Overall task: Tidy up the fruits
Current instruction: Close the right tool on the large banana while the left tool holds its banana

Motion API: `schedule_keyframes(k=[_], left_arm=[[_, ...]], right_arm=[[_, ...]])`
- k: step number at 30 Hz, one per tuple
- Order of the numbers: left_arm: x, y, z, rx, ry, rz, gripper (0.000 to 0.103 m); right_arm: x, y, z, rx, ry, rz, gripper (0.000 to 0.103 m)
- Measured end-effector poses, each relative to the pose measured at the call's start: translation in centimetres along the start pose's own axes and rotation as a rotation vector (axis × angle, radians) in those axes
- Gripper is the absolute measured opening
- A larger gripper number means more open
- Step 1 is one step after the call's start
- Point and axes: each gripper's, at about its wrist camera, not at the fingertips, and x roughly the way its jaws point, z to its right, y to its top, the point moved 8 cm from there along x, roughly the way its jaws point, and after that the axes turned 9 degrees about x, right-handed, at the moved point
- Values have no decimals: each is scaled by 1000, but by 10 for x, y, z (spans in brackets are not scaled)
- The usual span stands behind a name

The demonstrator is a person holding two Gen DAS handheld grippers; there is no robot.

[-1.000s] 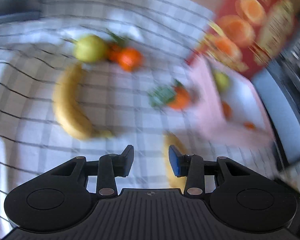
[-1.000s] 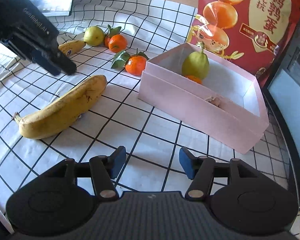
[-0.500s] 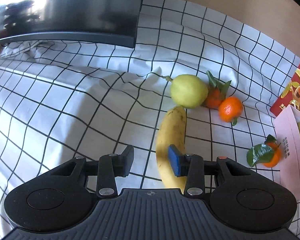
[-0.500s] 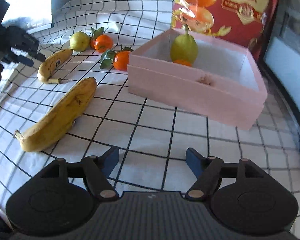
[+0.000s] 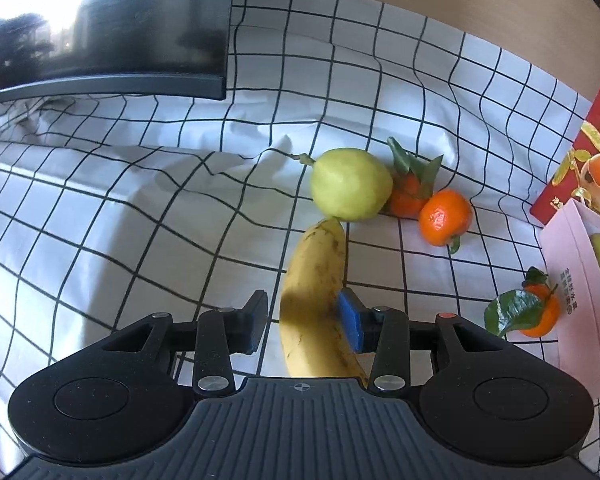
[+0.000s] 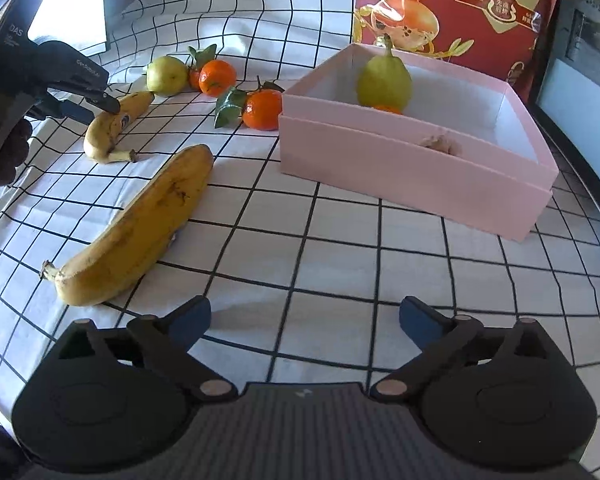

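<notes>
My left gripper (image 5: 304, 322) has swung down over the small banana (image 5: 314, 280), jaws open astride it, nothing gripped yet; right gripper (image 6: 304, 322) wide open, idle; pink box (image 6: 412, 160) next

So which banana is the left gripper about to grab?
The smaller banana, lying next to the green pear. It sits between the open left gripper fingers. The bigger banana lies alone, nearer the right gripper.
</notes>
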Motion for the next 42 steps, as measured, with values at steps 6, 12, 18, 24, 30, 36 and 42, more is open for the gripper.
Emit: schedule_keyframes(k=[6, 12, 18, 24, 30, 36, 42], left_arm=[[-1, -3, 1, 23, -12, 8, 44], [-4, -18, 10, 68, -45, -9, 46], [-5, -20, 9, 48, -62, -11, 47], [2, -20, 9, 41, -65, -22, 50], [13, -19, 11, 38, -57, -38, 49], [16, -17, 14, 76, -34, -42, 49], [19, -16, 13, 95, -28, -31, 49]], right_arm=[[-11, 16, -9, 24, 96, -25, 84], [-23, 50, -27, 156, 275, 11, 84], [5, 53, -72, 50, 270, -7, 82], [26, 44, -99, -59, 207, -43, 71], [26, 37, -92, -49, 220, -66, 54], [16, 31, -81, -47, 246, -86, 45], [2, 21, -49, -4, 213, -94, 44]])
